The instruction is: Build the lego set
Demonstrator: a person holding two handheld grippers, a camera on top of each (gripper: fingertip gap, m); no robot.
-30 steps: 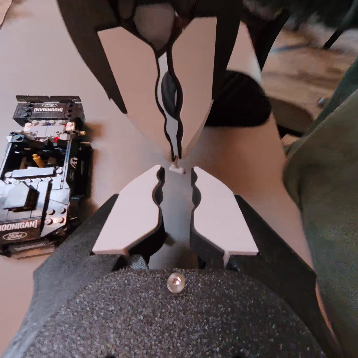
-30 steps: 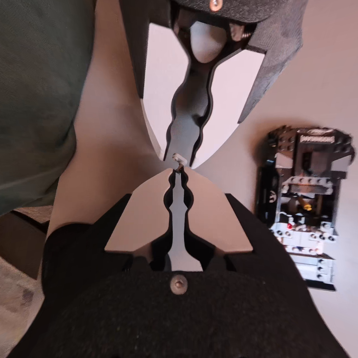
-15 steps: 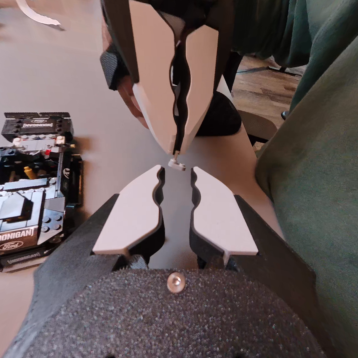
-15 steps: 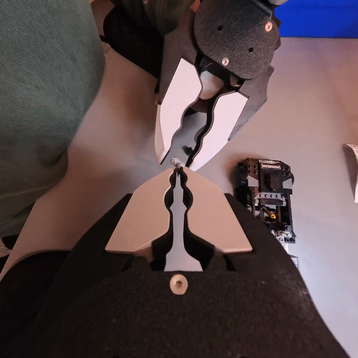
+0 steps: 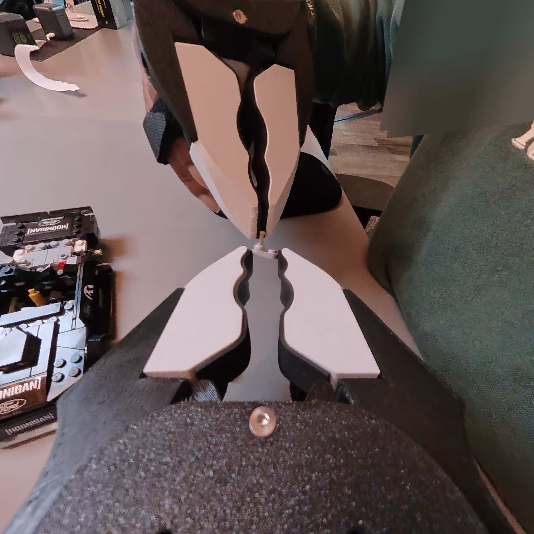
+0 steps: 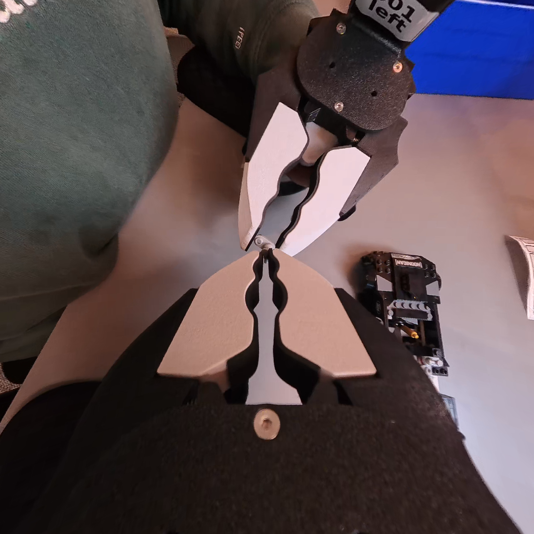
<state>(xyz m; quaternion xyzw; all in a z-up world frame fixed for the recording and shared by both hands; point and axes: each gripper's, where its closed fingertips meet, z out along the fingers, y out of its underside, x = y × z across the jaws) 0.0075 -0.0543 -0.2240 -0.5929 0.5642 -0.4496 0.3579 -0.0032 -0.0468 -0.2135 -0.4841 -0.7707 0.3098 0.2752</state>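
The worktop point(image 5: 95, 161) carries the half-built car point(image 5: 43, 303), which sits at its left side, well apart from both claws, with nothing near it. Both claws meet tip to tip above the bare worktop near the person's green top point(image 5: 468, 289).

The left claw point(image 5: 263, 252) is spread open, its jaws on either side of the grey piece point(image 5: 265, 252), which looks to span the gap. The right claw point(image 6: 266, 254) is closed, pinching only a thin stem of that piece at its very tips.

The hold is slight. If the right claw lets go before the left closes, the piece likely falls to the worktop or off its edge. If the left closes off-centre, it could twist the piece out of the right tips. A hard squeeze may flick so small a piece away.
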